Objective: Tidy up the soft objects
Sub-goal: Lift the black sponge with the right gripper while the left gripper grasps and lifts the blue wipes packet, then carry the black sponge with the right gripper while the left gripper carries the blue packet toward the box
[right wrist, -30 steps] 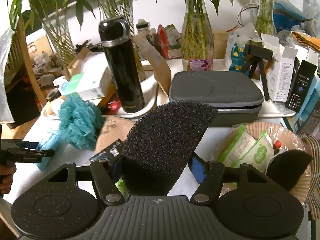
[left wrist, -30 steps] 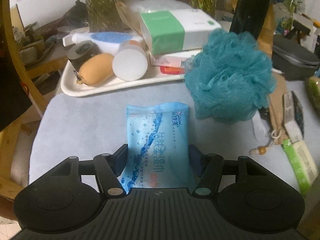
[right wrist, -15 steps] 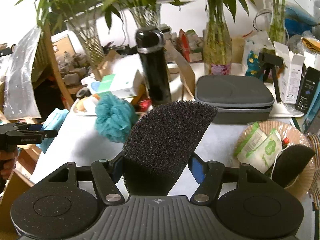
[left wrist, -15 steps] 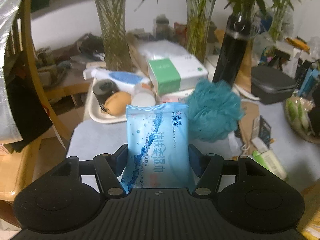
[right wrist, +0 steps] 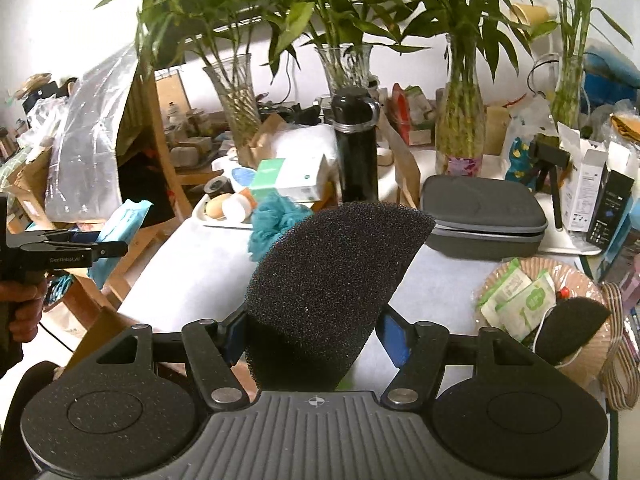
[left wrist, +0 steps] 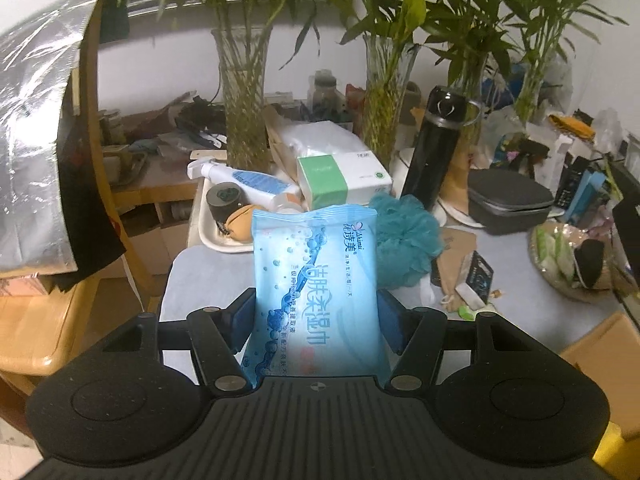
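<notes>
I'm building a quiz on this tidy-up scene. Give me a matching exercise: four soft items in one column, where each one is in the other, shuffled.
Items:
1. light blue plastic wet-wipe pack
2. large black foam wedge
3. teal mesh bath pouf
4. small black foam piece

Places:
A. in the round woven basket, beside green sachets
B. on the grey table, in front of the white tray
C. clamped in the left hand-held gripper
D. clamped in the right hand-held gripper

Pairs: 1-C, 2-D, 3-B, 4-A
</notes>
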{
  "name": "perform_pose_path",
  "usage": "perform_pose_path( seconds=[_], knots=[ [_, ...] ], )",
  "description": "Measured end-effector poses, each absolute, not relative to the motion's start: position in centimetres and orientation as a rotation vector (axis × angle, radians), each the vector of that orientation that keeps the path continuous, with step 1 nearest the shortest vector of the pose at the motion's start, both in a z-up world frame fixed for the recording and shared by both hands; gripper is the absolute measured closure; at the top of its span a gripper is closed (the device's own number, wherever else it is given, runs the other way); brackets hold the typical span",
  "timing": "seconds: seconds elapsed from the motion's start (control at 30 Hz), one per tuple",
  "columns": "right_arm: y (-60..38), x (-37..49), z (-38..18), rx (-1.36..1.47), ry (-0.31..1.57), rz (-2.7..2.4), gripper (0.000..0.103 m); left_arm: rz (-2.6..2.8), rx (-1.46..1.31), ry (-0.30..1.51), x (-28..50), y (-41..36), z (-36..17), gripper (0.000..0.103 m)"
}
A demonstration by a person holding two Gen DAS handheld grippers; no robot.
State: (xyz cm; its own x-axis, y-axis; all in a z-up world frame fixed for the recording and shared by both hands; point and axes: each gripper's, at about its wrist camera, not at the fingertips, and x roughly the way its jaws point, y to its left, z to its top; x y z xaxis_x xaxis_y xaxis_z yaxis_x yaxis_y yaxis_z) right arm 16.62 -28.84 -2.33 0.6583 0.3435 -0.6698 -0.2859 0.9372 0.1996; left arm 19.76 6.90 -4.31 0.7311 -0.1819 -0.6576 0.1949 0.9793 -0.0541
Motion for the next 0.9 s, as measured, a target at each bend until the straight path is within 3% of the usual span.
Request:
perform_pose_path(
  seconds=[0.6,0.9],
  knots=[
    [-27.6,11.9,-0.7,0.072,0.739,0.419,0.034,-0.106,-0.025,0.693,13.6,11.5,-1.0,0.042],
    [-27.1,10.2,0.8,0.063,0.713,0.458,0.034,-0.117,0.037,0.635,8.6,10.5,5.1,0.042]
  ],
)
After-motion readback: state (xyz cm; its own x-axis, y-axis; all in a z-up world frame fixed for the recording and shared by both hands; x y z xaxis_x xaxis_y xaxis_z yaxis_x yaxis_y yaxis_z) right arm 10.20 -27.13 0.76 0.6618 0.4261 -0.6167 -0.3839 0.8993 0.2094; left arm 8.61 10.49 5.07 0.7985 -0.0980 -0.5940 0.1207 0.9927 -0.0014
